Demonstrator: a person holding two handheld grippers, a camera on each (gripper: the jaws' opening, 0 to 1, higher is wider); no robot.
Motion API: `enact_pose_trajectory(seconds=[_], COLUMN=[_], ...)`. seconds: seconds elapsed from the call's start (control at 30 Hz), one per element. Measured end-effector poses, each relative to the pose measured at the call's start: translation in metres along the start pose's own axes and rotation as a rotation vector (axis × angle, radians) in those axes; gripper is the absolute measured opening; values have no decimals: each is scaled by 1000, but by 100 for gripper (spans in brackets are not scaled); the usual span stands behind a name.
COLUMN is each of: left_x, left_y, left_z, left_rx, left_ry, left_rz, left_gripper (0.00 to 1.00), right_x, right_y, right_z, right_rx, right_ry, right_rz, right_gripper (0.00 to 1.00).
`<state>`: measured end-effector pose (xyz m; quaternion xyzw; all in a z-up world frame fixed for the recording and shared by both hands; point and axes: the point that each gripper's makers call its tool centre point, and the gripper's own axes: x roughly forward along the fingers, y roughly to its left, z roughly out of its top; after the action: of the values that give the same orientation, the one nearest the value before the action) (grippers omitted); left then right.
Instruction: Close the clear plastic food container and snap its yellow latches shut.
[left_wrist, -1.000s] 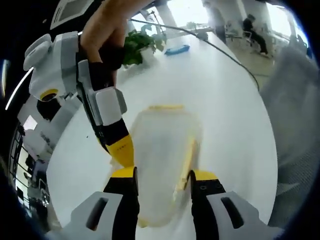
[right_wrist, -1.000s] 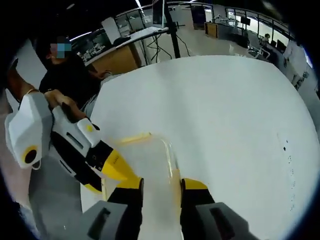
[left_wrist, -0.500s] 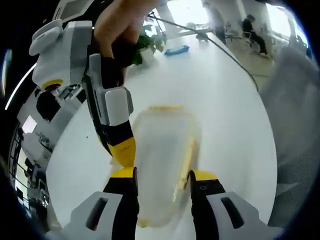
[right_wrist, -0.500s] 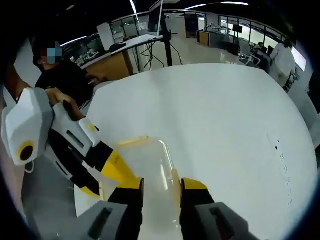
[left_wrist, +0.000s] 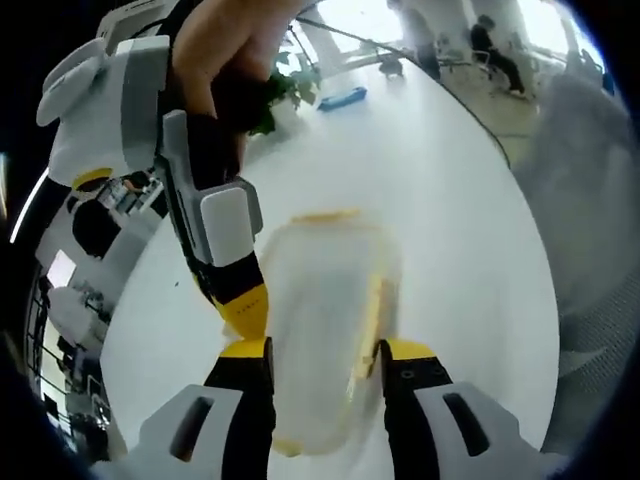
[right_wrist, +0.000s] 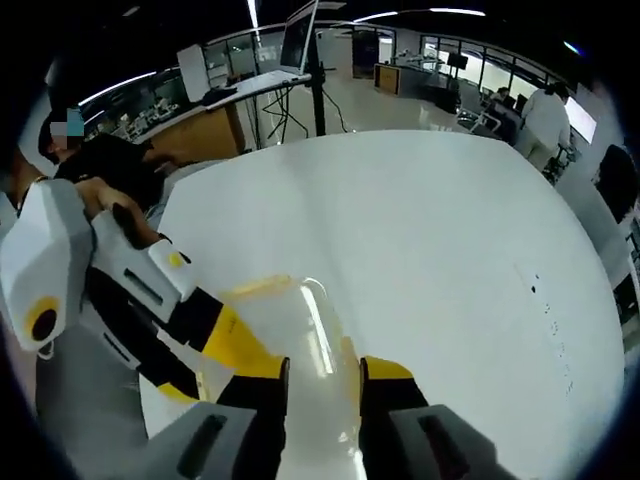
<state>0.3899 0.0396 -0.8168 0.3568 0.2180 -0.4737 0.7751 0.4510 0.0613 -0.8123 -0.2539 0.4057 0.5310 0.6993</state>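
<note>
A clear plastic container (left_wrist: 322, 300) with yellow latches (left_wrist: 330, 215) lies on the white table (left_wrist: 470, 230). My left gripper (left_wrist: 322, 360) has one jaw on each side of its near end and is shut on it. My right gripper (left_wrist: 245, 305), held by a hand, comes in from the upper left with its yellow tip against the container's left side. In the right gripper view, the container (right_wrist: 295, 320) runs between the jaws of my right gripper (right_wrist: 325, 375), which is shut on its side beside a yellow latch (right_wrist: 348, 355). My left gripper (right_wrist: 225, 375) holds its left end.
A green plant (left_wrist: 280, 90), a blue object (left_wrist: 335, 100) and a dark cable (left_wrist: 450, 100) lie at the far end of the table. Grey fabric (left_wrist: 590, 200) hangs past the right edge. A person in dark clothes (right_wrist: 110, 165) is at the left, with desks and a monitor (right_wrist: 300, 40) behind.
Both views have shifted a little with the hands. The right gripper has tilted more upright against the container's side. The container stays held between both grippers.
</note>
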Motion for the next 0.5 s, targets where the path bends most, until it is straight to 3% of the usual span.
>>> enact_pose_trajectory(seconds=[0.2, 0.3, 0.5], left_x=[-4, -10, -19], left_y=[0, 1, 6], left_z=[-3, -4, -5], left_rx=[-9, -74, -170], left_ry=[23, 6, -28], left_rz=[8, 15, 37], left_gripper=[44, 46, 47], right_x=[-6, -11, -19], right_y=[-2, -3, -2], right_z=[-2, 0, -8], right_rx=[-38, 21, 76], right_ry=[1, -52, -88], right_rz=[-56, -74, -107], right_gripper=[32, 35, 37])
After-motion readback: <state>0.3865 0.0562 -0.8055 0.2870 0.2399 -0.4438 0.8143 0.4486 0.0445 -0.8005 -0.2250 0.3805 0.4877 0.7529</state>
